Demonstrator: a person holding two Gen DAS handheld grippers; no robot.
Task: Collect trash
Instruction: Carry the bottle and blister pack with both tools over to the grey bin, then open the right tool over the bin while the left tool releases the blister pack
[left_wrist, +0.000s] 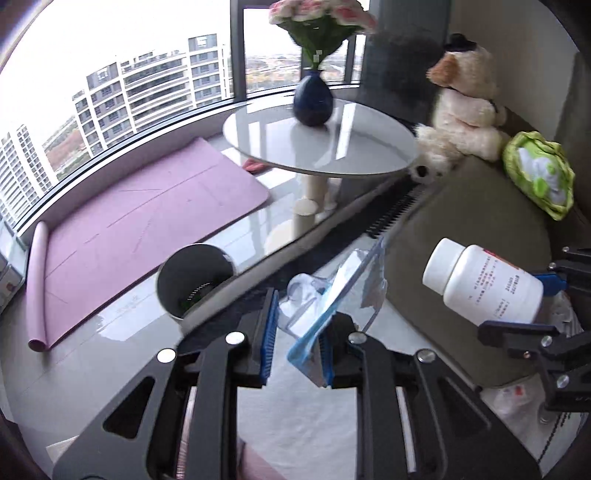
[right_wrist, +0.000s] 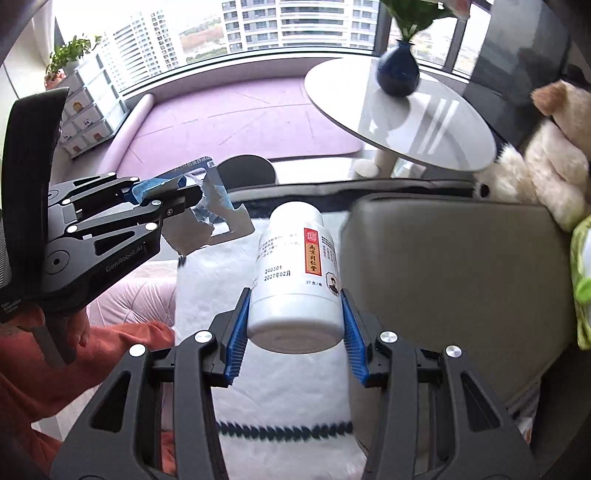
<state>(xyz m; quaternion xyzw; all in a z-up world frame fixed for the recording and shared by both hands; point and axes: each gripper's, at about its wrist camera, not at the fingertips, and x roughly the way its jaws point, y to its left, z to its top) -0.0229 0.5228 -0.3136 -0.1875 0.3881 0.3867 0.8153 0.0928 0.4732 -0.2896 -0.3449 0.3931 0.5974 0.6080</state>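
My left gripper (left_wrist: 298, 343) is shut on a crumpled clear and blue plastic wrapper (left_wrist: 336, 291), which sticks up from between the blue pads. A grey round bin (left_wrist: 195, 280) stands on the pale floor just beyond and to the left of it. My right gripper (right_wrist: 295, 299) is shut on a white pill bottle (right_wrist: 295, 273) with a red and gold label, cap pointing away. The right wrist view shows the left gripper (right_wrist: 173, 192) from the side with the wrapper (right_wrist: 214, 210), and the bin (right_wrist: 245, 171) behind it. The bottle (left_wrist: 484, 280) also appears at the right of the left wrist view.
A round white table (left_wrist: 354, 147) bears a dark blue vase (left_wrist: 313, 105) of flowers. A purple mat (left_wrist: 140, 229) lies by the window. A plush dog (left_wrist: 461, 110) and a green cushion (left_wrist: 539, 173) rest on a grey sofa (right_wrist: 454, 273). A white blanket (right_wrist: 280, 387) lies below.
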